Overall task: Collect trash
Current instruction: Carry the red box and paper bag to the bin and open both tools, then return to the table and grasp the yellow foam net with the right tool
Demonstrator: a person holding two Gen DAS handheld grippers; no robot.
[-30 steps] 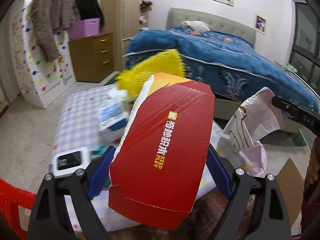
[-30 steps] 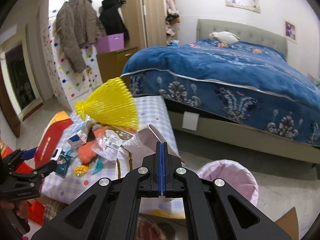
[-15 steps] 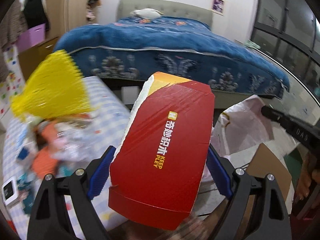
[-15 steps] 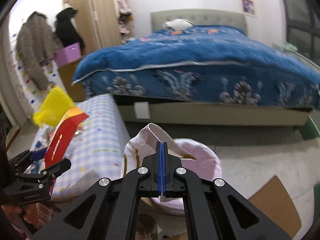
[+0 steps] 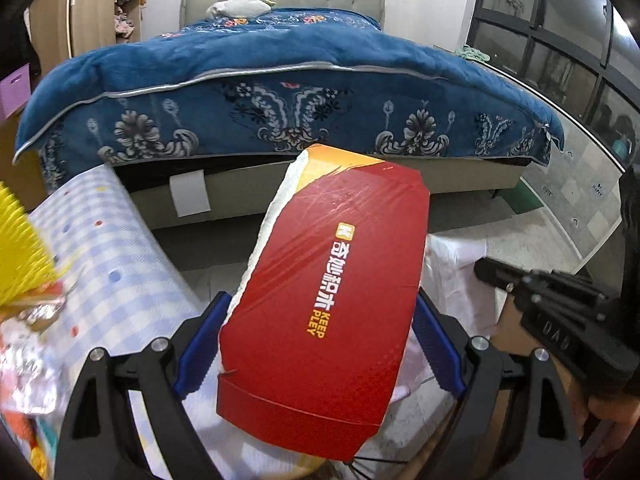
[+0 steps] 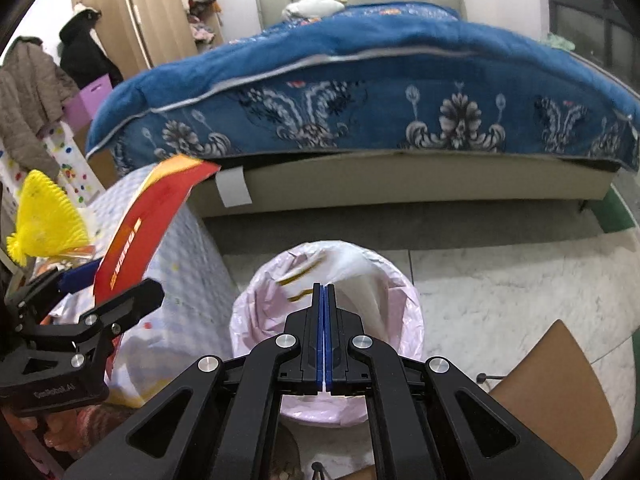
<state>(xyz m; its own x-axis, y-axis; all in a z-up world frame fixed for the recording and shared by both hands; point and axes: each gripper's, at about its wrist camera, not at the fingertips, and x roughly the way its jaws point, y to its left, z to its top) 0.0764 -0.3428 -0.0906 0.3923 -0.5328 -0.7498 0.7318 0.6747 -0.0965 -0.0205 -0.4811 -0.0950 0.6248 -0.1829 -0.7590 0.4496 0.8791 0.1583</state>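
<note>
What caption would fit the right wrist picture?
Right gripper pinches a white paper bag over the pink-lined bin; left gripper brings a red box.

My left gripper (image 5: 320, 344) stands wide, its blue pads pressing both edges of what it carries. My right gripper (image 6: 324, 292) is closed fully, pads together, pointing downward. Fingers of my left hand (image 6: 56, 436) show below.

- Flat red and orange cardboard box (image 5: 324, 312): "KEEP PLEY" in orange capitals, white Chinese characters beside it, and a small "K" logo square.
- Black left tool (image 6: 80, 300) body: faint lettering, too blurred to read.
</note>
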